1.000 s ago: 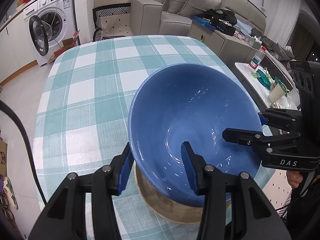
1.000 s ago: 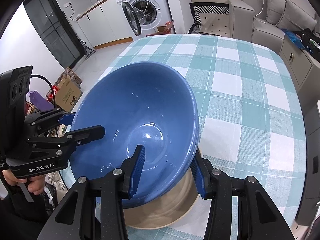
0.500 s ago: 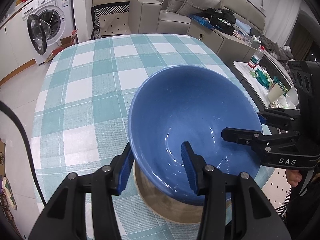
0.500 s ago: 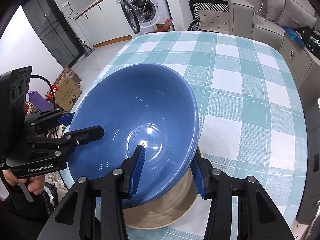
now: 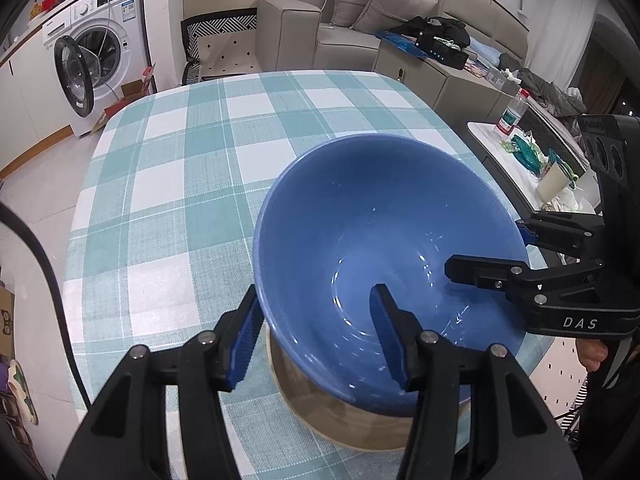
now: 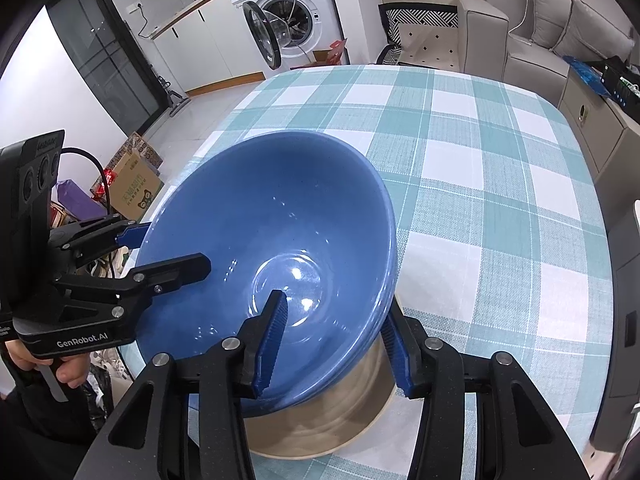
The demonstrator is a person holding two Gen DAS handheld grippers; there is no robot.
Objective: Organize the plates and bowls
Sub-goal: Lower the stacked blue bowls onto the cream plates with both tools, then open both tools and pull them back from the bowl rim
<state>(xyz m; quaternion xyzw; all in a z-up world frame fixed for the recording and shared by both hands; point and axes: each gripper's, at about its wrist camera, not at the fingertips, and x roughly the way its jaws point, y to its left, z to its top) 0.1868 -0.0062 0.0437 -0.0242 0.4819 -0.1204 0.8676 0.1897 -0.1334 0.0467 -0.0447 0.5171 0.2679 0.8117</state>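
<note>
Left wrist view: the left gripper (image 5: 316, 336) straddles the blue bowl's (image 5: 384, 240) rim, which sits tilted on a tan plate (image 5: 320, 420) at the table's (image 5: 180, 168) near edge.

Right wrist view: the right gripper (image 6: 334, 338) clamps the bowl's opposite rim.

The blue bowl (image 5: 384, 264) sits a little lower over the tan plate (image 5: 320, 420) than a second ago. It also tips less.

a table (image 5: 192, 168) under a teal-and-white checked cloth (image 6: 492, 184); on it a tan plate (image 6: 340, 420), perhaps wooden, near the edge.
</note>
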